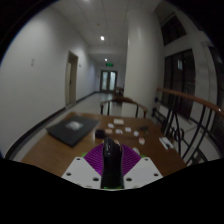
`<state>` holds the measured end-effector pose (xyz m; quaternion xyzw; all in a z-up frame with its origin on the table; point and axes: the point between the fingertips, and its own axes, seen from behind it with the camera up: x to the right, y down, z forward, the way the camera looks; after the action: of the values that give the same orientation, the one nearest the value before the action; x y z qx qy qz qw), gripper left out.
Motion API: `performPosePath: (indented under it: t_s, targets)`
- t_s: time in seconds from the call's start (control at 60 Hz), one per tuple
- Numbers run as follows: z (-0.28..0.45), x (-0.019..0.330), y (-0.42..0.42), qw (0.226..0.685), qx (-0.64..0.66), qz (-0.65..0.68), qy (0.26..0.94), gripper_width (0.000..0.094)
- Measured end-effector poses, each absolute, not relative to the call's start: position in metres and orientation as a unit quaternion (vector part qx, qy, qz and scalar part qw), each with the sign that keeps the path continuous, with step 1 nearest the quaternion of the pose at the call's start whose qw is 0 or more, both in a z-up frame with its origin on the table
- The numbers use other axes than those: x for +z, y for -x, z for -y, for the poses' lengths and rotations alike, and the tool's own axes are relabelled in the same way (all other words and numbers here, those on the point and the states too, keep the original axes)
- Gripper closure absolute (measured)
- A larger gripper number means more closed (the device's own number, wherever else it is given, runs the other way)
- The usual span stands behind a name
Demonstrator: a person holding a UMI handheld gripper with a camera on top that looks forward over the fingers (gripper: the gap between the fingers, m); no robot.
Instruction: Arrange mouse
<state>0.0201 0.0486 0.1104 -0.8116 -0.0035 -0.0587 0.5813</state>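
Observation:
A black mouse (110,165) sits between my gripper's (110,152) two fingers, lengthwise along them, its front end pointing ahead over the brown table (60,150). The purple pads (94,159) press on both of its sides and no gap shows. The mouse is held a little above the table top. Its underside and rear end are hidden between the white fingers (80,171).
A dark flat laptop-like object (72,128) lies on the table ahead to the left. Several white cards or papers (126,128) lie ahead to the right. A chair frame (124,104) stands at the table's far edge. A railing (192,106) runs on the right; a corridor lies beyond.

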Motion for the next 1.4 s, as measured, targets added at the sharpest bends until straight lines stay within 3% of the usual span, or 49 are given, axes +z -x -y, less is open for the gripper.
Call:
performPosePath:
  t_s: [0.15, 0.217, 0.317, 0.433, 0.55, 0.6, 0.9, 1.083, 1.4]
  targets:
    - [-0.046, 0.035, -0.035, 0.528, -0.064, -0.002, 0.847, 0.0725]
    - [-0.045, 0.018, -0.036, 0.510, -0.057, -0.011, 0.858, 0.0720]
    - [-0.044, 0.018, -0.039, 0.519, -0.070, -0.008, 0.852, 0.0721]
    - [-0.041, 0.017, -0.040, 0.503, -0.066, 0.006, 0.861, 0.0545]
    - [-0.026, 0.027, -0.040, 0.503, -0.036, 0.005, 0.863, 0.0051]
    - [-0.011, 0.035, -0.042, 0.508, -0.026, 0.004, 0.861, 0.0094]
    - [0.115, 0.073, -0.060, 0.541, 0.022, -0.015, 0.840, 0.0084]
    - [0.158, 0.061, -0.087, 0.540, 0.039, -0.054, 0.839, 0.0081]
    - [0.171, 0.043, -0.127, 0.536, 0.075, -0.115, 0.833, 0.0088]
